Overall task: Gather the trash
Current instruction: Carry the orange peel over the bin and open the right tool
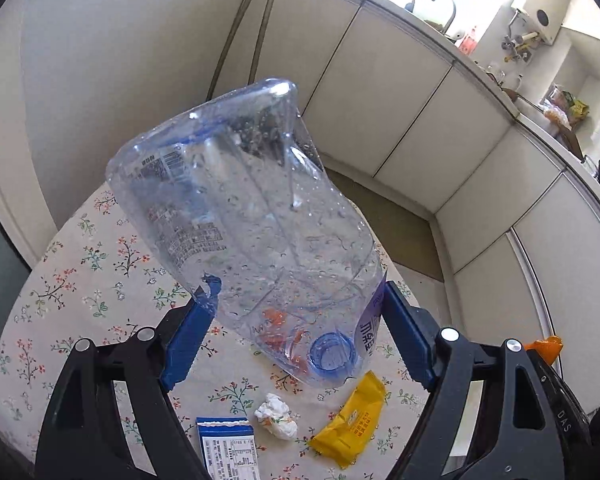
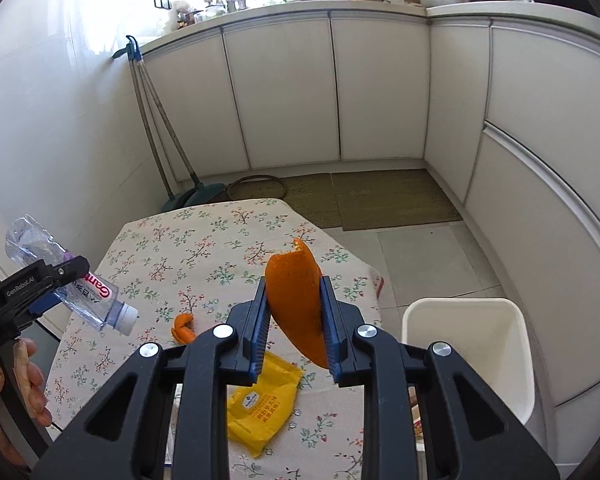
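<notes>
My left gripper is shut on a crushed clear plastic bottle and holds it above the floral table. It also shows in the right wrist view at the left, with its white cap pointing down. My right gripper is shut on a large orange peel, above the table's right side. A white bin stands to the right of the table. On the table lie a yellow wrapper, a small orange peel, a crumpled tissue and a blue-and-white packet.
White cabinets run along the back and right. A broom and dustpan lean in the corner. Brown mats lie on the floor. A hand holds the left gripper's handle.
</notes>
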The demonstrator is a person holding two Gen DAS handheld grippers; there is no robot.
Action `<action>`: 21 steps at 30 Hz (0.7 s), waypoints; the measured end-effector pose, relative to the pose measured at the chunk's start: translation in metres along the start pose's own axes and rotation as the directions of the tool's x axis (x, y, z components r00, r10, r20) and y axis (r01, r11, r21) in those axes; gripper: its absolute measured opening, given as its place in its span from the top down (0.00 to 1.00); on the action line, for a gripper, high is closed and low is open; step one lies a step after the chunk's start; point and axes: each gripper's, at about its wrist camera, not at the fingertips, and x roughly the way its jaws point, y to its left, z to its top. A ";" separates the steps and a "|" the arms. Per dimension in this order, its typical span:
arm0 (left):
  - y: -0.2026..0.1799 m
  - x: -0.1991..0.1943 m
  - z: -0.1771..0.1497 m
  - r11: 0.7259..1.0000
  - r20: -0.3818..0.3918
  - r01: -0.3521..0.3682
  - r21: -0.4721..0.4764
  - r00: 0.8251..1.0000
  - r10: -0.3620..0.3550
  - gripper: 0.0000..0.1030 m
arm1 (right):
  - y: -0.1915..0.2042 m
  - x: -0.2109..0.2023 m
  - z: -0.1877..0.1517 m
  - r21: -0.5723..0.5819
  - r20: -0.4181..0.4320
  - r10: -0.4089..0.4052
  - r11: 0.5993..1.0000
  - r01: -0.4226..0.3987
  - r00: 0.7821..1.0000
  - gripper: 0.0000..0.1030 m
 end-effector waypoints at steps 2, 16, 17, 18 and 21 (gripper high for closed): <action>-0.005 -0.002 -0.004 1.000 0.008 0.012 0.015 1.000 -0.012 0.23 | -0.010 -0.007 -0.003 0.011 0.014 -0.031 0.999 0.031 0.999 0.77; -0.058 -0.008 -0.043 0.984 0.022 0.049 0.170 0.998 -0.054 0.23 | -0.118 -0.014 -0.019 0.142 0.015 -0.299 0.945 0.294 0.954 0.77; -0.063 -0.007 -0.046 0.982 0.023 0.051 0.183 0.998 -0.057 0.23 | -0.126 -0.014 -0.019 0.152 0.013 -0.313 0.939 0.308 0.950 0.77; -0.069 -0.007 -0.049 0.979 0.026 0.053 0.198 0.998 -0.060 0.23 | -0.133 -0.013 -0.020 0.164 0.011 -0.325 0.934 0.319 0.946 0.77; -0.084 -0.006 -0.058 0.969 0.033 0.060 0.238 0.997 -0.070 0.23 | -0.150 -0.012 -0.022 0.188 0.007 -0.356 0.918 0.348 0.935 0.76</action>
